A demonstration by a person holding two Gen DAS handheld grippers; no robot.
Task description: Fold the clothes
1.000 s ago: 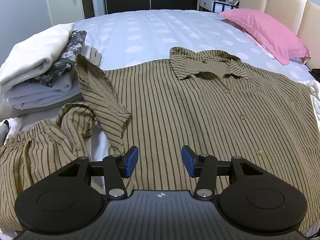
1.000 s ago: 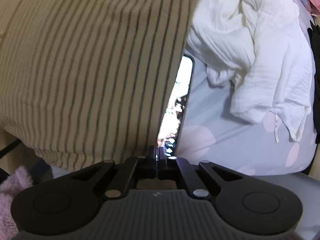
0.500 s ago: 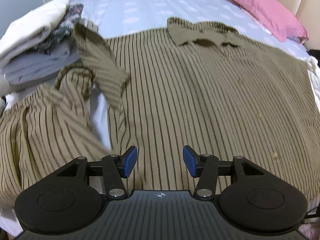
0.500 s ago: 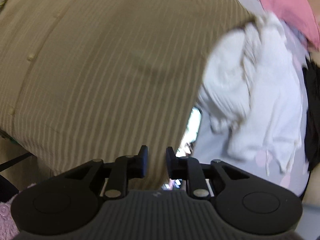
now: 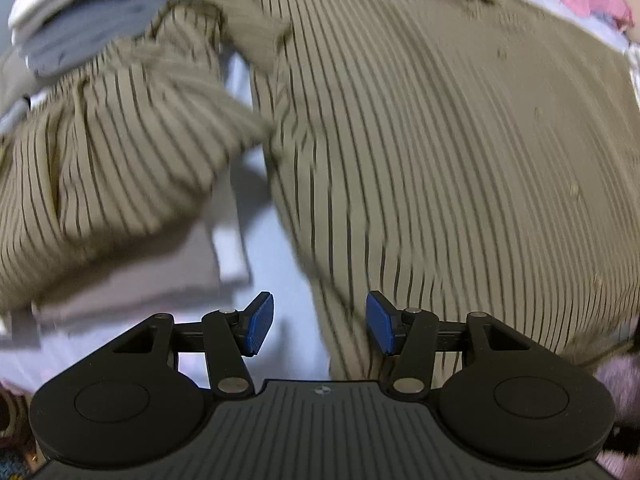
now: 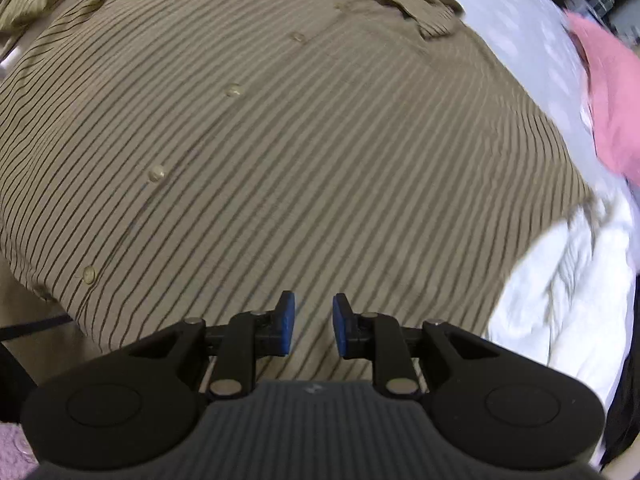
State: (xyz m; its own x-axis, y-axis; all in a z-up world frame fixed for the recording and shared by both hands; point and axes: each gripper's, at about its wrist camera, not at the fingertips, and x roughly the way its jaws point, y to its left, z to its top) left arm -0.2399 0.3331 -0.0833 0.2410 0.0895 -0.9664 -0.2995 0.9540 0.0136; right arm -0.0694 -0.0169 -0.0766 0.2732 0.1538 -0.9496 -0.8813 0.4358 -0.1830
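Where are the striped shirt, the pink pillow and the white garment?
striped shirt (image 6: 320, 168): right wrist view, middle of its front.
pink pillow (image 6: 612, 112): right wrist view, near corner.
white garment (image 6: 568, 280): right wrist view, crumpled middle.

- The left wrist view looks forward over the left gripper (image 5: 319, 323), low and close above the lower left edge of the striped shirt (image 5: 440, 160), facing up the bed toward the collar (blurred).
- The right wrist view looks over the right gripper (image 6: 313, 324), close above the shirt's lower right part, facing the collar (image 6: 400, 0) too.
- Both share the shirt's buttoned front and the pink pillow (image 6: 612, 108) beyond.
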